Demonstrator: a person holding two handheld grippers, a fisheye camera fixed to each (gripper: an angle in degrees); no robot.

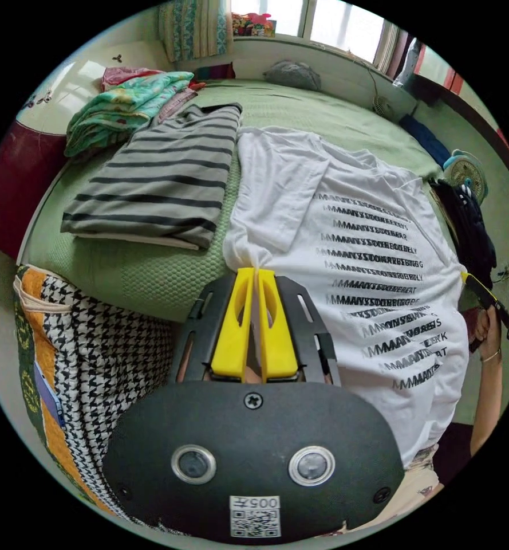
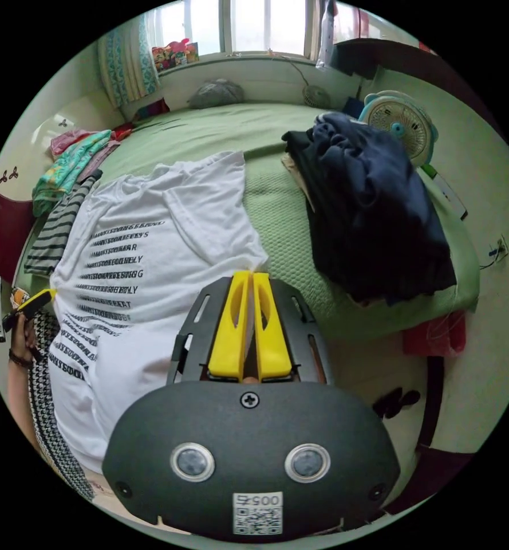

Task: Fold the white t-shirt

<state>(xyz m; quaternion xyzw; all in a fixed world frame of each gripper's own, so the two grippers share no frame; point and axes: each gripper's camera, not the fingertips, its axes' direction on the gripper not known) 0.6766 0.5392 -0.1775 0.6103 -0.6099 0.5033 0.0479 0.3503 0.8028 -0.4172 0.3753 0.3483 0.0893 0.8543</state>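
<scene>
Our left tongs (image 1: 256,274) and right tongs (image 2: 248,276) are each closed tight, pinching opposite side edges of the white t-shirt (image 1: 351,240), which lies print-up on the green bed (image 1: 151,275) ahead. We should keep it taut and lift evenly.

Bare green bedspread (image 2: 277,212) between white t-shirt (image 2: 151,258) and dark clothes pile (image 2: 374,223); striped garment (image 1: 157,183) opposite.

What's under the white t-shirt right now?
The white t-shirt lies on the green bed cover, its lower part hanging over the bed's edge. The left gripper and right gripper pinch its sides. Anything beneath the fabric is covered.
</scene>
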